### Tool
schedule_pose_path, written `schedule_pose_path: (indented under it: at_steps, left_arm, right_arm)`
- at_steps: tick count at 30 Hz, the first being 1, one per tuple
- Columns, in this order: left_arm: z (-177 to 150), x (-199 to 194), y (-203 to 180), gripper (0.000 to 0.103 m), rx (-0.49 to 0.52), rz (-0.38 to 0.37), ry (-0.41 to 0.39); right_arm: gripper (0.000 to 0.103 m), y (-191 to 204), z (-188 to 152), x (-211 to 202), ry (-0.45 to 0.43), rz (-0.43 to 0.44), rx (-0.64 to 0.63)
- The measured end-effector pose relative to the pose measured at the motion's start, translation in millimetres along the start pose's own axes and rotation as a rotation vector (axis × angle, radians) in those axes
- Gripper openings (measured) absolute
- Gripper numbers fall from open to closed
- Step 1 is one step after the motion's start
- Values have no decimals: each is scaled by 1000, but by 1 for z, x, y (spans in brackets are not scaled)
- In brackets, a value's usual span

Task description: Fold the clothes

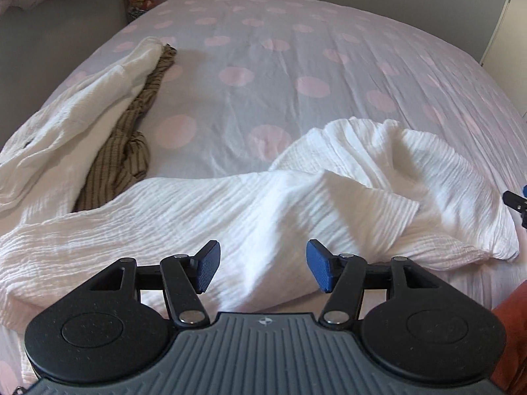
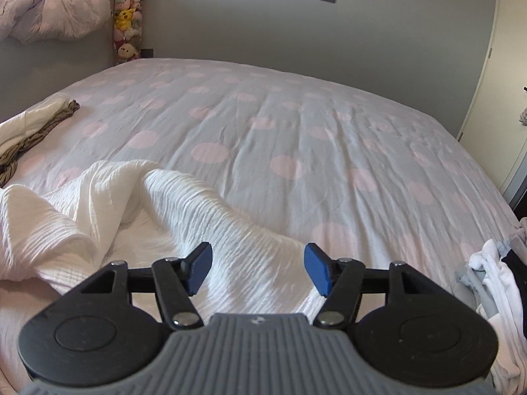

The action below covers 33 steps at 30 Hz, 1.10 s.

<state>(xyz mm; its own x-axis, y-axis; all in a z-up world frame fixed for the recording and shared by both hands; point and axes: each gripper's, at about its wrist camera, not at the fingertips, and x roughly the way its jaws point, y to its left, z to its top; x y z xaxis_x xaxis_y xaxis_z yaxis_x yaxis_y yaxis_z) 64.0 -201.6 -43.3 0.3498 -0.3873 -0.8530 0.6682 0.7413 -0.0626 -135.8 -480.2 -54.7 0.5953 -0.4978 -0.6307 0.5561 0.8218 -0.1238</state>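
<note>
A crinkled white garment (image 1: 250, 207) lies rumpled across the near part of the bed; the right wrist view shows it as the white garment (image 2: 184, 204) with raised folds. My left gripper (image 1: 263, 270) hovers just above its near edge, open, nothing between the blue pads. My right gripper (image 2: 257, 271) is open too, over the garment's right end. The tip of the right gripper (image 1: 515, 199) peeks in at the right edge of the left wrist view.
The bed (image 1: 296, 49) has a grey cover with pink dots. A cream garment (image 1: 82, 105) and a brown striped garment (image 1: 131, 125) lie at the left. A pile of clothes (image 2: 494, 283) sits at the right edge. Stuffed toys (image 2: 126, 19) hang in the far corner.
</note>
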Motion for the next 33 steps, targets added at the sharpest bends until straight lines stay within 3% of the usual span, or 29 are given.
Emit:
schedule_pose_path:
  at_steps: [5,16,18,20,21,23,24,26,28,33]
  left_arm:
    - [3,23,-34,57,24,-8,29]
    - [3,71,-71,59,95,61,87]
    - [3,79,-78,59,108,74,97]
    - [3,88,-85,59,121,86,107]
    - [4,86,-84,57,114,85,95]
    - [6,83,-81,38,101,83,72]
    - [7,81,-80,33,95,81,60]
    - [9,78,-78,13,82,79,36]
    - [11,75,-75,3,69,77,13]
    - [25,43,-63,1,20,67,-76]
  right_arm:
    - [84,-5,13,25,27,19,-3]
    - [84,-12,8,109,83,38,-1]
    - [74,-12,3,120,106,48,15]
    - [49,-14,0,127,137,67,41]
    - [46,-15,-1,131,152,77,54]
    - [29,-17,-2,129,140,81,68]
    - [26,-18,-2,127,130,82,75]
    - [21,-19,-1,122,99,63,80]
    - [13,-20,1,115,65,42,81]
    - [10,-24,17,81,-49,-17,55]
